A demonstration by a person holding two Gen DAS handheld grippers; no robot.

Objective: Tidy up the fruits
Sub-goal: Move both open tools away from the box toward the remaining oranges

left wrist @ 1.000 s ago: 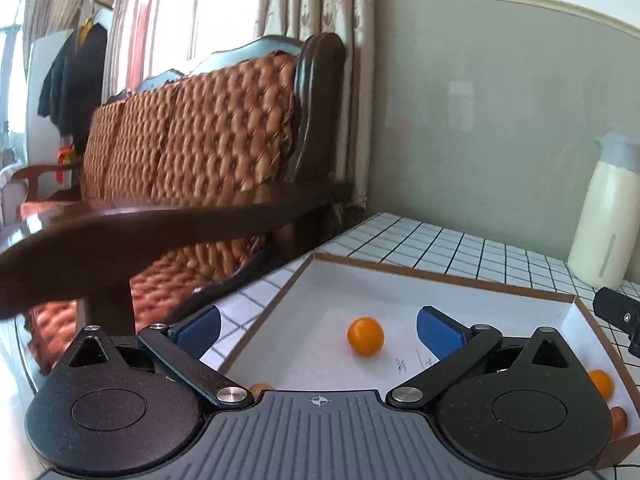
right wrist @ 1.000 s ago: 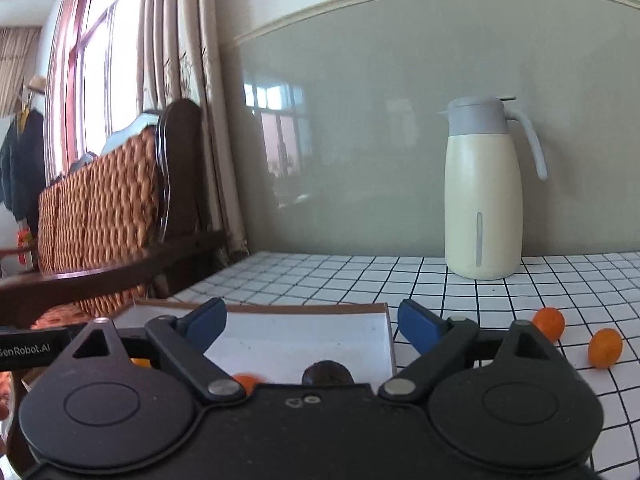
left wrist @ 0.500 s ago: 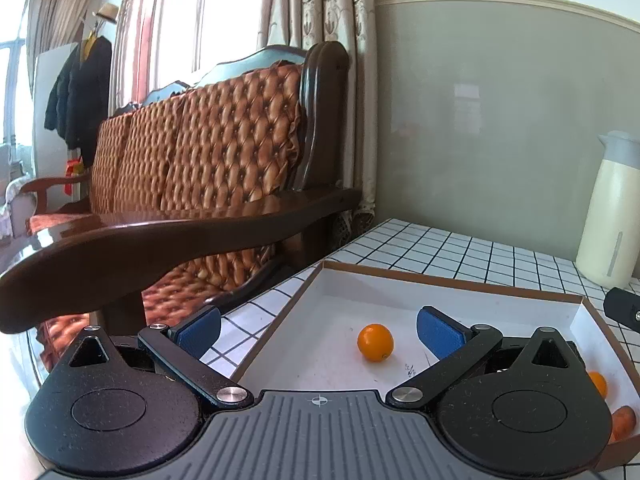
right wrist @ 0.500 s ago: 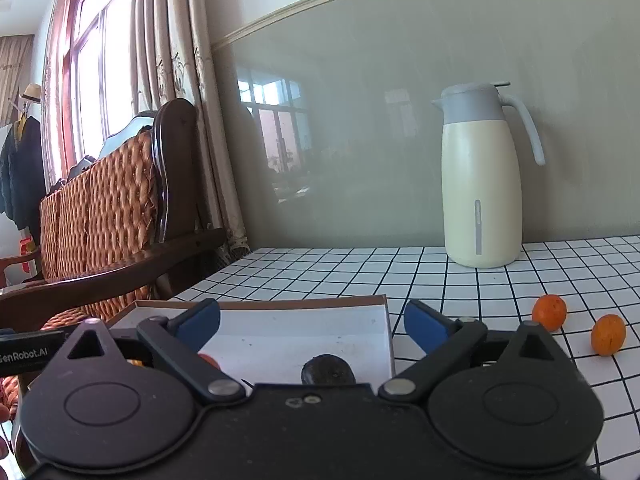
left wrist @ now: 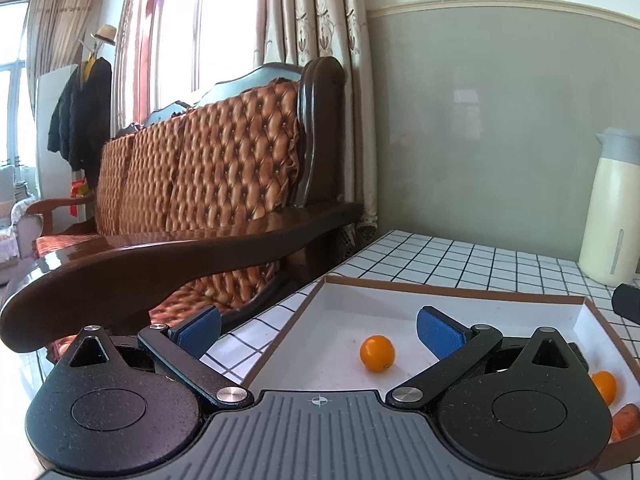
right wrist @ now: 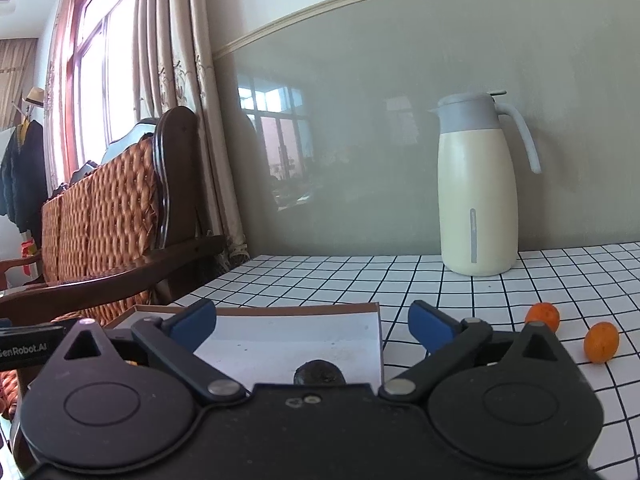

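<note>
A shallow white box with a brown rim (left wrist: 452, 290) lies on the checked table. In the left wrist view one small orange fruit (left wrist: 377, 353) sits inside it, and two more (left wrist: 605, 387) lie at its right end. My left gripper (left wrist: 318, 328) is open and empty above the box's near left corner. My right gripper (right wrist: 312, 320) is open and empty over the box's (right wrist: 280, 310) near right part, where a dark round fruit (right wrist: 319, 373) lies. Two orange fruits (right wrist: 543, 317) (right wrist: 601, 342) lie on the table to the right.
A cream thermos jug (right wrist: 476, 192) stands at the back by the grey wall. A wooden sofa with a tufted orange back (left wrist: 200, 176) borders the table's left side, its armrest (left wrist: 180, 256) close to the box. The right gripper's body (left wrist: 628, 304) shows at the left view's right edge.
Both grippers have risen and pulled back a little, so the box and fruits sit lower and farther in view. Both stay open; nothing was picked up.
</note>
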